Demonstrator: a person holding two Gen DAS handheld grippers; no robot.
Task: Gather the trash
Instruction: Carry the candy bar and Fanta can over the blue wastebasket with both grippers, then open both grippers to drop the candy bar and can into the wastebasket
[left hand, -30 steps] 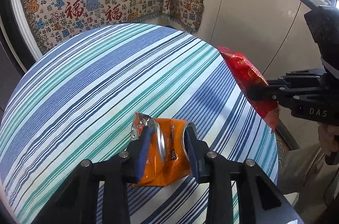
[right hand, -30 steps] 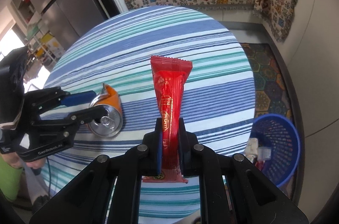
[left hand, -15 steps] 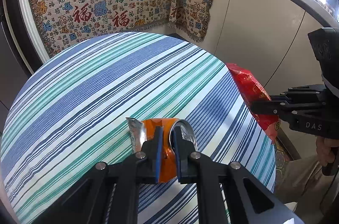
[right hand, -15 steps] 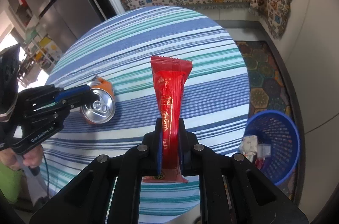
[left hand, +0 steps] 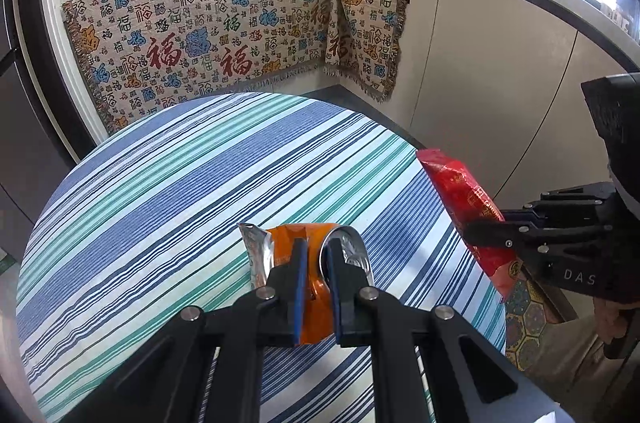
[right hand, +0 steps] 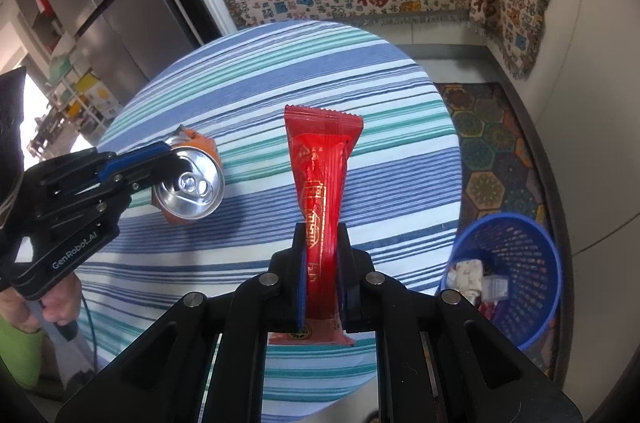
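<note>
Change: the left gripper has shut on the can, flattening it where it grips, and lifted it clear of the table; the right gripper and its wrapper look unmoved.
Can: crushed orange can, held in the air over the table's near left part, silver top tilted up toward the right wrist camera.
Wrapper: long red sachet pinched near its lower end, long axis running straight out from the jaws, above the table's near edge.
Bin: blue basket on the floor, right of the table, already holding some scraps.
Key relation: the bin lies just right of the right gripper, and well apart from the left one, across the table.
Nearer hand: right, so the wrapper likely goes first.
</note>
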